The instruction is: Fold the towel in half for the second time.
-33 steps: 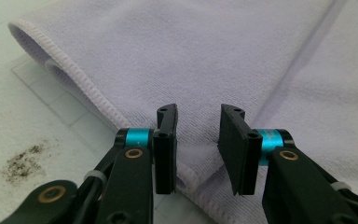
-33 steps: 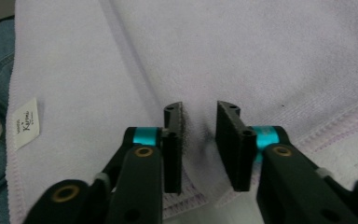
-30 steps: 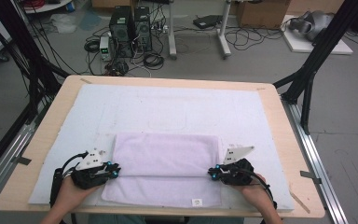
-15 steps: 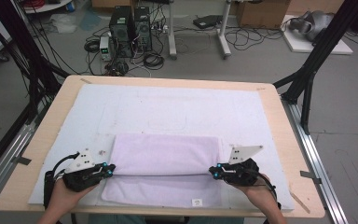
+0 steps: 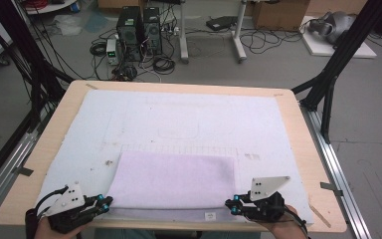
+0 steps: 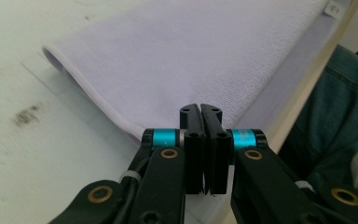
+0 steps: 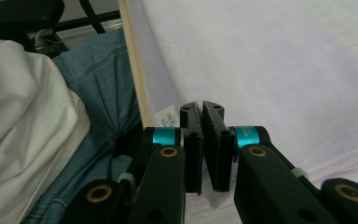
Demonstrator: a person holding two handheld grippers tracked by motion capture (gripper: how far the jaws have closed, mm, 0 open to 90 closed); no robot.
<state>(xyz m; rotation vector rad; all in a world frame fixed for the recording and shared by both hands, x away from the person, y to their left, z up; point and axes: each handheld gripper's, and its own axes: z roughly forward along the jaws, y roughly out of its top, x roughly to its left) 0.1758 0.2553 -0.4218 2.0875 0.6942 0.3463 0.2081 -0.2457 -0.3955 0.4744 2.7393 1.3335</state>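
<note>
The lavender towel (image 5: 174, 181) lies folded on the white mat (image 5: 179, 119) at the table's near edge, its long axis running side to side, straight from one gripper to the other. The left gripper (image 5: 105, 201) sits at the towel's near left corner and the right gripper (image 5: 233, 205) at its near right corner, so each hand is nearest its own end and neither has to cross over. In the left gripper view the jaws stand pressed together, with the towel's hemmed edge (image 6: 98, 100) running under and just beyond their tips; whether any cloth is caught between them I cannot tell. In the right gripper view the jaws are likewise together low down, a sliver of pale cloth (image 7: 214, 198) showing at their base, so they look pinched on the towel's edge beside its small label (image 7: 167, 115). My reading is that the next move turns on both hands carrying the near edge away from the person, across the short axis.
</note>
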